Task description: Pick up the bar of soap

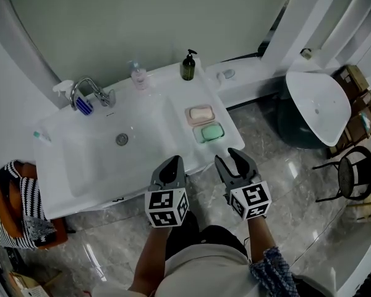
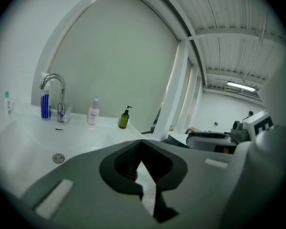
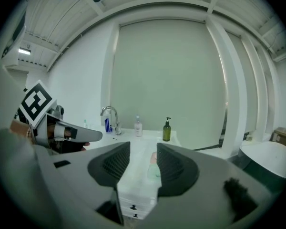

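Two bars of soap lie in dishes at the right end of the white sink counter (image 1: 148,113): a pale pink bar (image 1: 201,114) and, nearer me, a green bar (image 1: 209,132). In the right gripper view both show between the jaws, the pink bar (image 3: 153,157) behind the green bar (image 3: 153,171). My right gripper (image 1: 230,159) hovers over the counter's front edge just short of the green bar, open and holding nothing. Beside it, my left gripper (image 1: 172,164) is at the same edge, its jaw tips meeting (image 2: 142,142) with nothing in them.
A chrome faucet (image 1: 86,91), a pale pump bottle (image 1: 138,76) and a dark green pump bottle (image 1: 187,67) line the counter's back. The basin drain (image 1: 122,139) is left of the soaps. A white fixture (image 1: 318,107) and black stool (image 1: 352,175) stand right; a striped bag (image 1: 18,203) left.
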`<state>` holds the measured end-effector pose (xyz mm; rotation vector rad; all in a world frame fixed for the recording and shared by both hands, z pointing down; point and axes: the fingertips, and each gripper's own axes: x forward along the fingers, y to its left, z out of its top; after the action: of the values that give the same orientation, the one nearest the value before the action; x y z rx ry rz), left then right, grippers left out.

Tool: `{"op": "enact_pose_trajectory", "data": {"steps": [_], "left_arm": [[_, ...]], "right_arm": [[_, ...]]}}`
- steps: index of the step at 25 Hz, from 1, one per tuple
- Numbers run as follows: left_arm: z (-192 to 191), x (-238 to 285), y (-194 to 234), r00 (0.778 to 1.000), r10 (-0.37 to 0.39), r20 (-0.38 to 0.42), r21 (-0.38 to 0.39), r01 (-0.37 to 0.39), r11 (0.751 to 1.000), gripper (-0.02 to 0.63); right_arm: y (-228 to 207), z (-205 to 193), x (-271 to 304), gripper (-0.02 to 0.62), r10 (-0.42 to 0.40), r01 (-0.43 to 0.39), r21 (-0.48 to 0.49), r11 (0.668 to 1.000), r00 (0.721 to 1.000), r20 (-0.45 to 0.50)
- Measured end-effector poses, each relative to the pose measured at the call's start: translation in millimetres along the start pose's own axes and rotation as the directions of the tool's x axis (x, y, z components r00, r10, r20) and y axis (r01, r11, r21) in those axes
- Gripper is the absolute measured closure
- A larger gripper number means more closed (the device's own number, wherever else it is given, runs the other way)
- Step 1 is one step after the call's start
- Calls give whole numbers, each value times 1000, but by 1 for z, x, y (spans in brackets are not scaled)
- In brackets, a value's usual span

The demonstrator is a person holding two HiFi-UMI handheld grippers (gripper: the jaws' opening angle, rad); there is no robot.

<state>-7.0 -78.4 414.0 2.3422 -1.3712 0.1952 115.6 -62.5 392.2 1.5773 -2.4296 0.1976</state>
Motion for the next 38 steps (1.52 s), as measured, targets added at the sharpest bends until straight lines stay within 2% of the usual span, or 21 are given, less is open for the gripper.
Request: {"op": "enact_pose_trajectory", "data": {"steps": [6,10,17,22,26,29,34,38], "left_arm": [[7,17,8,999,-38,-20,23,38,999,597],[11,24,11,998,-53,-28,38,54,998,597],[18,39,25,998,-53,-33,44,55,998,597],[24,57,35,999,-41,-33,36,42,998,597],[29,76,42,999,-17,-32,25,17,1000,597],[32,93,47,999,4,-37,9,-4,1000,597],[41,117,52,998,46,-42,-8,-47,999,597],[43,134,56,995,83,-48,-22,-84,996,597]], "right_arm": [[-3,7,18,419,-18,18,-27,999,1000,-3],[-7,1,26,419,-23,22,-23,999,999,-43],[-23,7,50,419,-20,17,-57,998,999,-48],[-41,11,78,419,2,-13,-156,988,998,-70],[-55,10,104,419,52,-75,-212,974,992,-114],[-55,-2,125,419,143,-207,-307,929,966,-217],[-55,-19,156,419,259,-430,-446,785,882,-393],[-62,-32,183,419,285,-543,-507,669,818,-500]]}}
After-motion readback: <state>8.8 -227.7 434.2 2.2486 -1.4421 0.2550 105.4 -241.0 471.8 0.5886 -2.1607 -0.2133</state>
